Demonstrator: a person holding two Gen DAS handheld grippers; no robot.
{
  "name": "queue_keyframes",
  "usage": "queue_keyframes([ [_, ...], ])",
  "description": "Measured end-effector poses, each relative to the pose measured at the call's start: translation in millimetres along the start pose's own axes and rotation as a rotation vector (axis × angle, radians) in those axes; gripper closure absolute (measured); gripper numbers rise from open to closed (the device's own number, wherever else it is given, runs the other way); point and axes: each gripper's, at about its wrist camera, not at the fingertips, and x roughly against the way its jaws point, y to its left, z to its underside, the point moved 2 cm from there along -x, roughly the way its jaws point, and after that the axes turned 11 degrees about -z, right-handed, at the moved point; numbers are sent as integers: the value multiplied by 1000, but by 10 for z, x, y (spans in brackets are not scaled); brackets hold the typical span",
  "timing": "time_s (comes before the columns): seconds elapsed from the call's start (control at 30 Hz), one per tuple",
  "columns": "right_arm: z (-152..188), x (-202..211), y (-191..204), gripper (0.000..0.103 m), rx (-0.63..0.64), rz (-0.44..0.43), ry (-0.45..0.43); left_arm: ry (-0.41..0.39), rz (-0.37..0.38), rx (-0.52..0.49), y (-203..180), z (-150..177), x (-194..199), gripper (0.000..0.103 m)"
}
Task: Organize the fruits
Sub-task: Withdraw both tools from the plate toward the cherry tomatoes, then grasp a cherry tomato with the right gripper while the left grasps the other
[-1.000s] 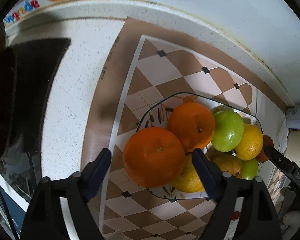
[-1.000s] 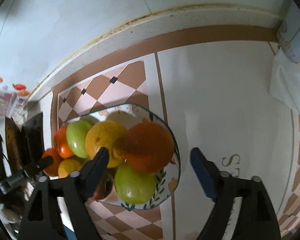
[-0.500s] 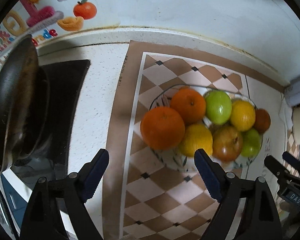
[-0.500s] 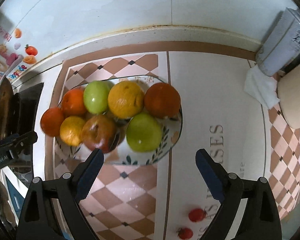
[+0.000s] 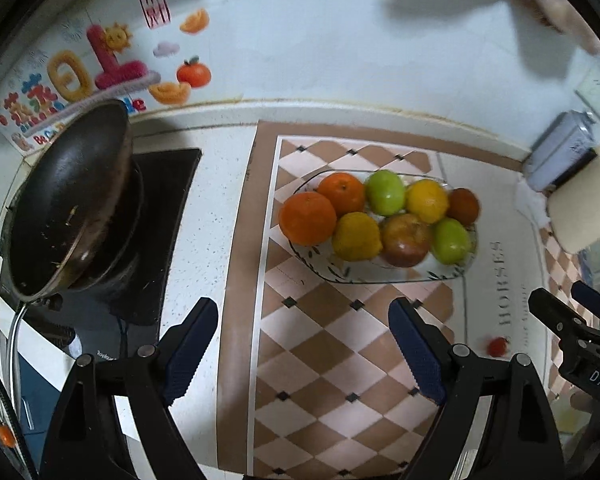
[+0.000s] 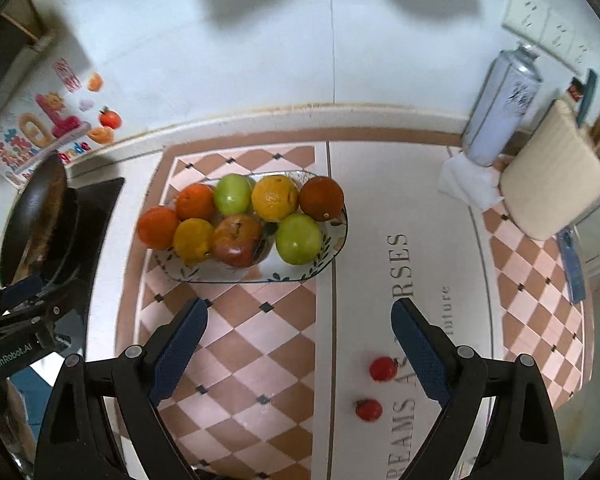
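A patterned oval plate (image 5: 380,276) (image 6: 220,276) sits on the checkered mat and holds several fruits: oranges (image 5: 307,218) (image 6: 158,227), green apples (image 5: 385,193) (image 6: 299,239), yellow citrus (image 5: 357,237) (image 6: 276,198) and a red apple (image 5: 406,234) (image 6: 237,240). Two small red tomatoes (image 6: 383,369) (image 6: 368,409) lie on the mat in front; one shows in the left wrist view (image 5: 497,346). My left gripper (image 5: 304,344) is open and empty, held back above the mat. My right gripper (image 6: 300,344) is open and empty, likewise clear of the plate.
A black wok (image 5: 68,204) sits on a stove at the left. A spray can (image 6: 500,108), a crumpled tissue (image 6: 466,182) and a beige block (image 6: 552,176) stand at the back right. A tiled wall with stickers (image 5: 100,68) runs behind the counter.
Both grippers have pulled up and back from the plate, so the fruits look smaller and farther. The tomatoes, wok and spray can have come into view. Both stay open.
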Motion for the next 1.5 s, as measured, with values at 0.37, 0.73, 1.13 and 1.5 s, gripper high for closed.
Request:
queue_keyframes([
  [0.37, 497, 1072, 332, 6, 25, -20, -149, -160, 45, -17, 123, 436, 969, 16],
  [0.73, 806, 1819, 591, 4, 44, -26, -262, -274, 75, -12, 284, 780, 1578, 16],
  [1.13, 861, 1871, 701, 4, 57, -28, -261, -314, 72, -9, 338, 853, 1691, 16],
  [1.5, 678, 1408, 245, 4, -60, -133, -188, -243, 52, -49, 47, 664, 1345, 3],
])
